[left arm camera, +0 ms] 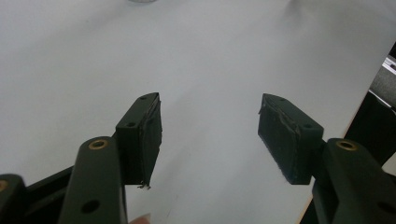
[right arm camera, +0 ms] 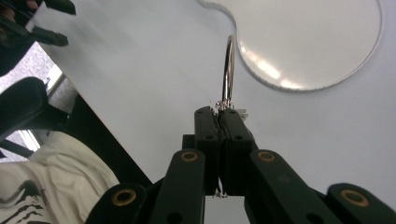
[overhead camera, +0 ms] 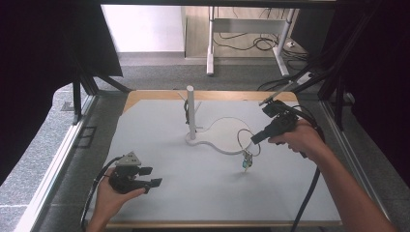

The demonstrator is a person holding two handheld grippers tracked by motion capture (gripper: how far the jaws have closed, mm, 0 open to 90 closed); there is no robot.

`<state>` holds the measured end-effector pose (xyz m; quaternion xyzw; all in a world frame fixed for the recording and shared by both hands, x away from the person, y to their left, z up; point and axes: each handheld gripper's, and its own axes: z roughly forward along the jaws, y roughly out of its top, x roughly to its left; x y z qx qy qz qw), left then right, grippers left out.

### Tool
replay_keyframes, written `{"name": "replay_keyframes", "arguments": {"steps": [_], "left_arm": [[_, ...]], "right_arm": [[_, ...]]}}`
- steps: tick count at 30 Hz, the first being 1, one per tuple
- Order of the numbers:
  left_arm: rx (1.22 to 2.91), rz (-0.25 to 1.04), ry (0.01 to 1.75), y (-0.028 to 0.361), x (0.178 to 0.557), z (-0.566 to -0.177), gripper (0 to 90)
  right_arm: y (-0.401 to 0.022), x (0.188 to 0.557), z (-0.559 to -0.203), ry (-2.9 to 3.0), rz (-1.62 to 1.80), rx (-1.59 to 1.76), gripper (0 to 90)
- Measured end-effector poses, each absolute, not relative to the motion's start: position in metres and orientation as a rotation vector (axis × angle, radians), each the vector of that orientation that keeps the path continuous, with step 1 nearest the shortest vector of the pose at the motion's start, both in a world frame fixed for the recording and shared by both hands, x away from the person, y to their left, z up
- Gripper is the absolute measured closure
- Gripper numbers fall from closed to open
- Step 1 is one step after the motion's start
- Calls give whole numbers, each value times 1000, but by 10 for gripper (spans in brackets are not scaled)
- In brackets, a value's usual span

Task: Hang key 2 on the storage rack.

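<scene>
My right gripper (overhead camera: 255, 138) hangs above the white table, right of centre, shut on a thin metal ring (overhead camera: 247, 141). A small key-like charm (overhead camera: 247, 162) dangles from the ring just over the tabletop. In the right gripper view the jaws are pressed together (right arm camera: 219, 113), and the ring (right arm camera: 228, 65) sticks out past their tips towards the stand's flat base (right arm camera: 322, 42). My left gripper (overhead camera: 150, 176) rests in a hand at the front left. Its jaws stand apart (left arm camera: 210, 119) over bare table with nothing between them.
A white upright post (overhead camera: 190, 108) rises from a keyhole-shaped flat base (overhead camera: 223, 133) near the table's middle back. The tabletop (overhead camera: 193, 193) ends in a wooden edge at the front. Beyond the far edge stand desk legs (overhead camera: 210, 53) with floor cables; black curtains flank both sides.
</scene>
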<state>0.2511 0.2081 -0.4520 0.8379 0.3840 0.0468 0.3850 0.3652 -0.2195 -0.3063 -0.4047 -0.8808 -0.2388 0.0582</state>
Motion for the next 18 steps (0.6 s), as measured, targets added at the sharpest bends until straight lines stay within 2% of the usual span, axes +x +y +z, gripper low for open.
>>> {"name": "replay_keyframes", "arguments": {"steps": [18], "left_arm": [[2124,110,972,208,250,-451,400]], "right_arm": [[-218,384,-286,-2676,-750,-1264,877]]}}
